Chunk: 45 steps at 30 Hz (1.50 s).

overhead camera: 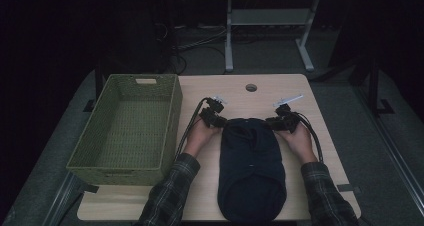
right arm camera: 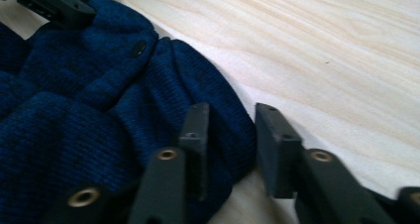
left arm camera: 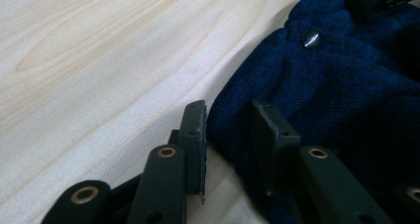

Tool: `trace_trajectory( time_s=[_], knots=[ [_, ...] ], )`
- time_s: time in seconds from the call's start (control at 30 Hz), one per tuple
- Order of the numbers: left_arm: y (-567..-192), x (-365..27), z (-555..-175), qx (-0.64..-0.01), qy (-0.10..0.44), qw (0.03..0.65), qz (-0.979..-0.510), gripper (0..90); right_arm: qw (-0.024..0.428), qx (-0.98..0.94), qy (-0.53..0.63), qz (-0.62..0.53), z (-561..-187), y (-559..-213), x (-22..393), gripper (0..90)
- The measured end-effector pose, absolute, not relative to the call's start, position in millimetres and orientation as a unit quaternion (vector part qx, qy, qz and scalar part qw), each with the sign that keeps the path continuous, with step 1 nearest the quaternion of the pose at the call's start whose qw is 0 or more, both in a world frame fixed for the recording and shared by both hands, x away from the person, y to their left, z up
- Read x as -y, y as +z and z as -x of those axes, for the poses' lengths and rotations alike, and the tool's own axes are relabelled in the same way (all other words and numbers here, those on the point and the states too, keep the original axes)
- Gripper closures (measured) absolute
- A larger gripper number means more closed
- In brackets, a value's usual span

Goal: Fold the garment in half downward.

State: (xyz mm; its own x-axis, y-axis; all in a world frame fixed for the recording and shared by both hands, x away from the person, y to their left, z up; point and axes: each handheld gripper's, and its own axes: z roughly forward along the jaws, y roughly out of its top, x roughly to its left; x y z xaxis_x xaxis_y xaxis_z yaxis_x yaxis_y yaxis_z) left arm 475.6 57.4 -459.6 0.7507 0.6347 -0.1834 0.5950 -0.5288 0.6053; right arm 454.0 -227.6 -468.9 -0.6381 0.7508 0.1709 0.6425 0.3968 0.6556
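A dark blue knit garment (overhead camera: 252, 161) lies flat on the wooden table (overhead camera: 260, 98), running from mid-table to the front edge. My left gripper (overhead camera: 221, 121) sits at its far left corner and my right gripper (overhead camera: 273, 122) at its far right corner, each in a hand. In the left gripper view the jaws (left arm camera: 229, 130) straddle the garment's rounded edge (left arm camera: 233, 125), with a sliver of table between one pad and the knit. In the right gripper view the jaws (right arm camera: 232, 130) straddle the other edge (right arm camera: 228, 120) the same way, and the fabric is not squeezed. A snap button (left arm camera: 310, 37) shows near the collar.
A green woven basket (overhead camera: 172, 116) stands at the table's left, close to my left hand. A round cable hole (overhead camera: 251, 87) sits near the far edge. Another table's legs (overhead camera: 229, 36) stand on the floor beyond. Cables trail from both grippers towards the person.
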Motion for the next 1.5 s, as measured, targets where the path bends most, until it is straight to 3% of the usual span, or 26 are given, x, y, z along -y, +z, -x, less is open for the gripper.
trace_trajectory(
  time_s=[0.17, 0.33, 1.0, 1.5],
  knots=[
    [-458.7, -55.8, -474.3, -0.349, 0.026, 0.332, -0.876, 78.0, 0.067, -0.83, 0.353, -0.427, -453.4, -468.2, 224.9, 79.4],
    [-456.8, -54.2, -472.7, -0.342, 0.036, 0.322, -0.882, 81.8, 0.076, -0.834, 0.341, -0.428, -453.4, -465.9, 221.0, 82.1],
    [-435.3, -55.2, -471.8, -0.347, 0.079, 0.334, -0.873, 83.4, 0.12, -0.842, 0.317, -0.419, -455.7, -439.2, 216.7, 83.4],
    [-381.8, -62.6, -470.4, -0.346, 0.146, 0.376, -0.847, 83.3, 0.157, -0.831, 0.352, -0.401, -460.6, -387.8, 214.2, 83.3]
  ],
)
